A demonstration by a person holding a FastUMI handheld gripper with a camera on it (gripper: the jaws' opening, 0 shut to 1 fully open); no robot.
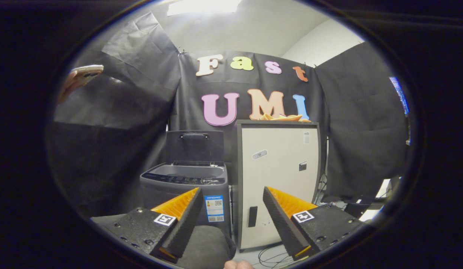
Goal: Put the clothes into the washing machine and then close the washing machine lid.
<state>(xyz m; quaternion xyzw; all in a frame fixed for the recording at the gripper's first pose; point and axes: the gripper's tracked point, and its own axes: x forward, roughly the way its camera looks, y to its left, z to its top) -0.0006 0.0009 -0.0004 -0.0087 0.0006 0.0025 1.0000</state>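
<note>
My hand-held gripper (230,209) is spread empty; the washing machine (186,183) left of the cabinet (278,164) stands lid-up, ready for the clothes (282,117) atop the cabinet.

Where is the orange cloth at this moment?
In the gripper view, the crumpled orange cloth lies on top of the tall cream cabinet, which stands just right of the open grey top-loading washing machine. It is far beyond the open gripper, whose fingers hold nothing.

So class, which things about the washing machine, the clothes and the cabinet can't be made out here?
Gripper view, gripper open:
- Washing machine drum: inside hidden by its rim.
- Orange clothes on the cabinet: mostly hidden by its top edge.
- Cabinet base: cut by the right finger.
- Machine's front sticker: too small.
</note>
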